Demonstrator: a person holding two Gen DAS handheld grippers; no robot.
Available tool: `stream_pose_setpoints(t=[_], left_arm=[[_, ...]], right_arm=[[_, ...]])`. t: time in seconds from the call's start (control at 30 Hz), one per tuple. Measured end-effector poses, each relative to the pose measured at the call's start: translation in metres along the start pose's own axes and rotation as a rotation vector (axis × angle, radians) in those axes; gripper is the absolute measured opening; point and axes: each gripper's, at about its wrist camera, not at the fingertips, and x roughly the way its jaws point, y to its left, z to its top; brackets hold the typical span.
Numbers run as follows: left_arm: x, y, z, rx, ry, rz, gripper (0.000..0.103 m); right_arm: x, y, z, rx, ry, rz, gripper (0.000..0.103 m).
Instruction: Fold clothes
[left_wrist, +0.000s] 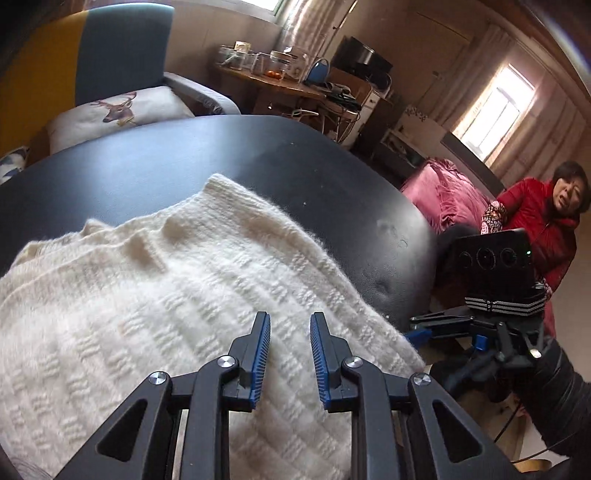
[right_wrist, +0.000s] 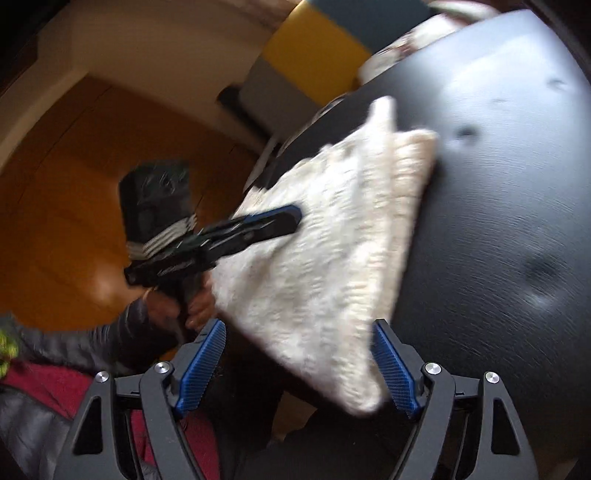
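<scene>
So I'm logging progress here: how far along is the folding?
Partly done: the white knit sweater already lies doubled on the black table. In hand: nothing; the left gripper and right gripper are open, over the knit. Left: further folds, apparently.

My sweater is fuzzy cream wool, chunky ribbed knit. Under it the surface is black, smooth, faintly sheened, scuffed and dented. My left claw is matt black plastic with ridged blue pads and shiny metal rivets.

Sweater on table; armchair behind table.
</scene>
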Motion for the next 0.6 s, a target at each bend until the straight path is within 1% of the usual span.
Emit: stream_pose_setpoints(t=[0.03,0.07,0.1,0.13,0.17,0.2,0.23,0.27,0.3,0.37,0.43,0.5,0.6], left_arm=[[0.004,-0.002,0.001,0.012,0.011,0.008,0.022],[0.011,-0.006,0.000,0.025,0.033,0.033,0.022],[0.019,-0.005,0.000,0.036,0.064,0.065,0.022],[0.027,-0.005,-0.001,0.040,0.083,0.072,0.022],[0.030,-0.005,-0.002,0.042,0.079,0.068,0.022],[0.033,-0.004,0.000,0.032,0.081,0.072,0.022],[0.035,-0.002,0.001,0.021,0.083,0.075,0.022],[0.037,0.002,0.003,-0.012,0.080,0.072,0.023],[0.038,0.006,0.004,-0.036,0.074,0.066,0.023],[0.039,0.012,0.005,-0.077,0.060,0.051,0.023],[0.032,0.013,0.002,-0.095,0.041,0.035,0.023],[0.025,0.012,0.000,-0.095,0.025,0.021,0.021],[0.013,0.010,-0.006,-0.075,0.006,0.004,0.022]], right_arm=[[0.004,0.006,-0.001,-0.019,0.048,0.022,0.082],[0.009,0.010,-0.001,-0.041,0.104,0.030,0.083],[0.014,0.014,-0.002,-0.064,0.160,0.029,0.083],[0.019,0.015,-0.003,-0.080,0.228,0.018,0.083],[0.024,0.016,-0.005,-0.094,0.303,0.001,0.083],[0.027,0.017,-0.007,-0.117,0.358,-0.028,0.076],[0.028,0.018,-0.009,-0.144,0.403,-0.062,0.074],[0.028,0.019,-0.009,-0.152,0.423,-0.090,0.069],[0.028,0.020,-0.009,-0.151,0.432,-0.113,0.061],[0.027,0.023,-0.008,-0.150,0.439,-0.153,0.059],[0.017,0.028,-0.010,-0.144,0.420,-0.201,0.061],[0.001,0.029,-0.012,-0.128,0.374,-0.237,0.069],[-0.025,0.024,-0.008,-0.076,0.256,-0.231,0.079]])
